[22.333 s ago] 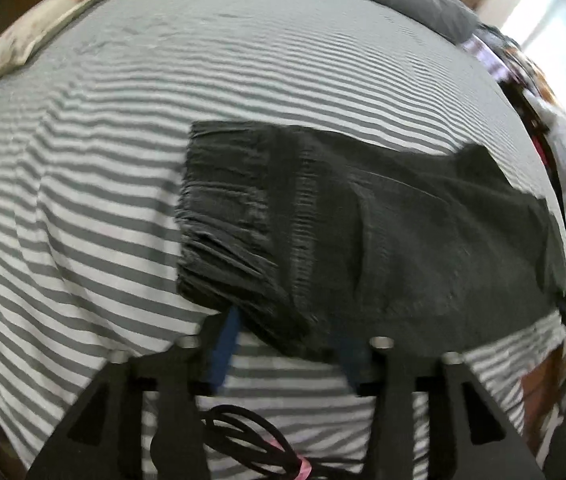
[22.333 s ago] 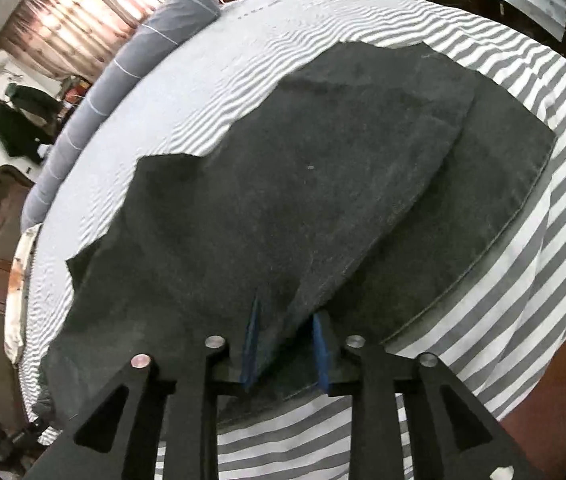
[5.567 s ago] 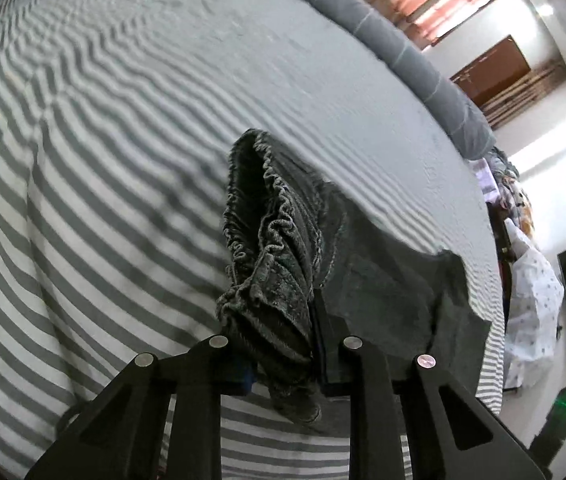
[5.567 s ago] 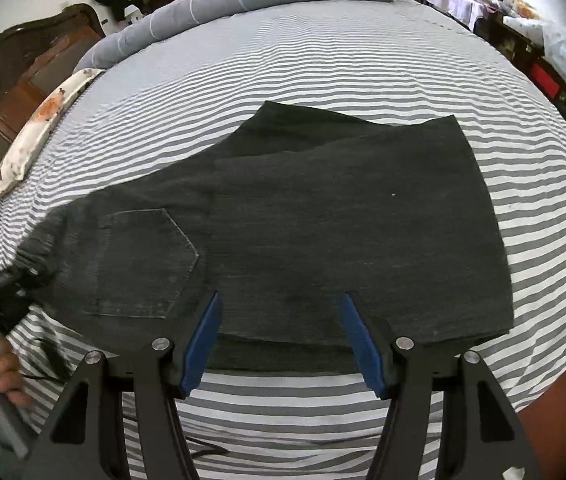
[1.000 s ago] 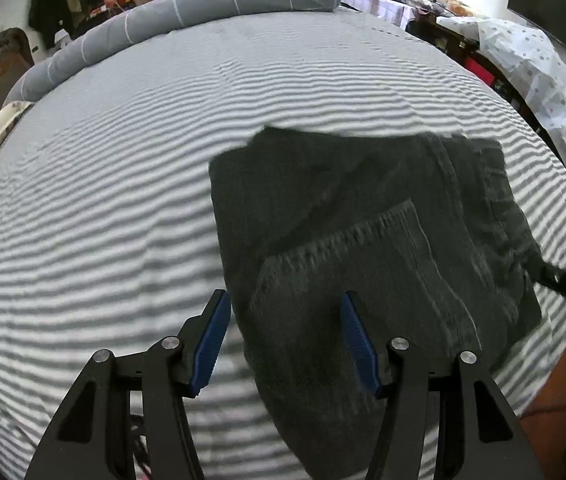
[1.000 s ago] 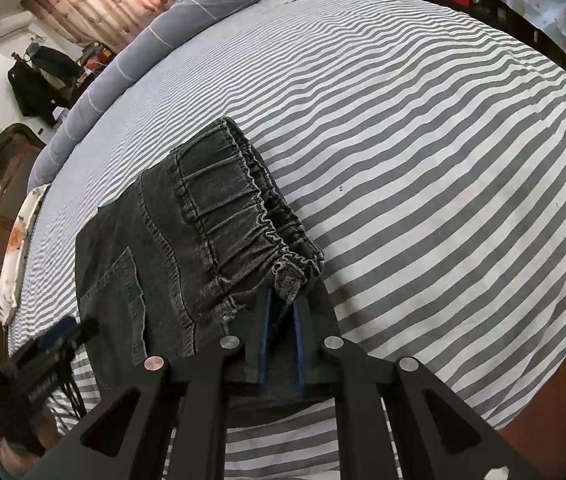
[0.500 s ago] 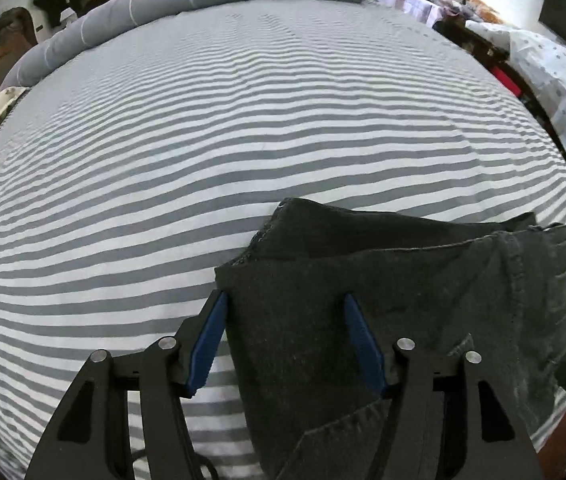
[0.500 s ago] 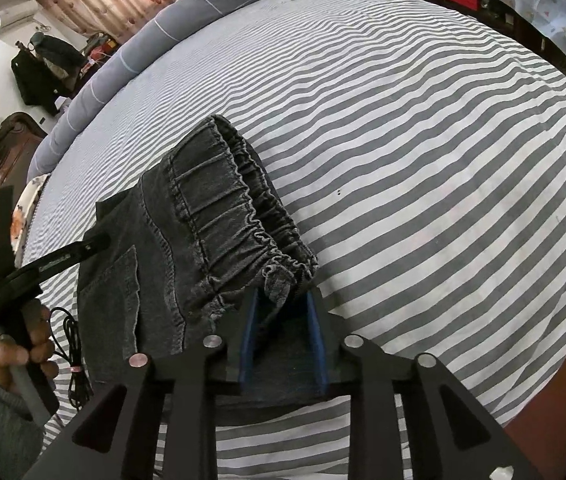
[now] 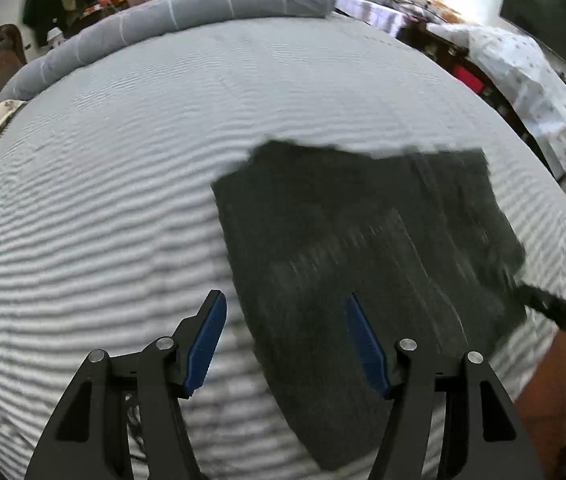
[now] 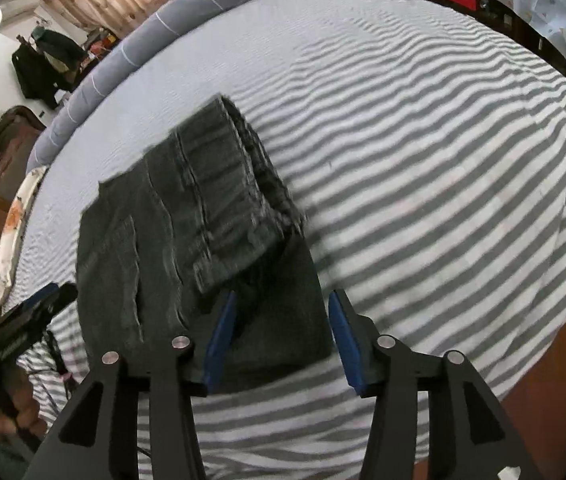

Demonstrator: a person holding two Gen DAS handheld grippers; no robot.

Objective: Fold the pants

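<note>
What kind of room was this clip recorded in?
Most likely a bedroom: the dark grey folded pants lie on a wide bed with a grey-and-white striped sheet, a long grey bolster pillow runs along its far edge, and dark clothes hang by the wall.

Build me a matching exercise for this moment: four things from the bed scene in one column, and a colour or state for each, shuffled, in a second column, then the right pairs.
Things:
1. pants
2. bedsheet
3. bolster
4. right gripper

Descriptions:
A. grey and white stripes
B. open, holding nothing
C. dark grey, folded into a compact stack
D. plain grey roll at the far edge of the bed

Pairs: 1-C, 2-A, 3-D, 4-B

The left gripper is open too, so B would fit it as well, but it is not listed.
</note>
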